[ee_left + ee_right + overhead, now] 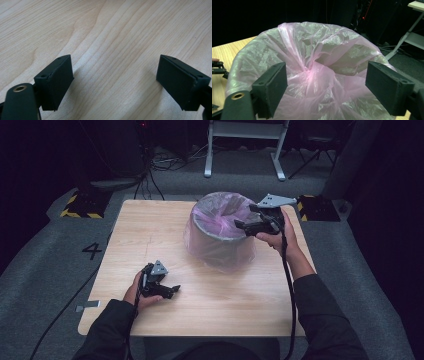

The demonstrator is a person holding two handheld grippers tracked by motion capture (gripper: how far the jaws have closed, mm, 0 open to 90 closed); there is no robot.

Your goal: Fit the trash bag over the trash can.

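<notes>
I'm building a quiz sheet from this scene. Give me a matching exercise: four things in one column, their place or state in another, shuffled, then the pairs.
Things:
1. left gripper
2. right gripper
3. translucent pink plastic bag liner
4. light wooden table

Places or states:
A. draped over the rim of the grey round bin
B. open, low over bare wood
C. open, at the bin's rim
D. carries the bin

Pairs: 1-B, 2-C, 3-A, 4-D

Black hand-held gripper (161, 286) (grey triangular plate, trailing cable), dark sleeves (325, 320)
</notes>
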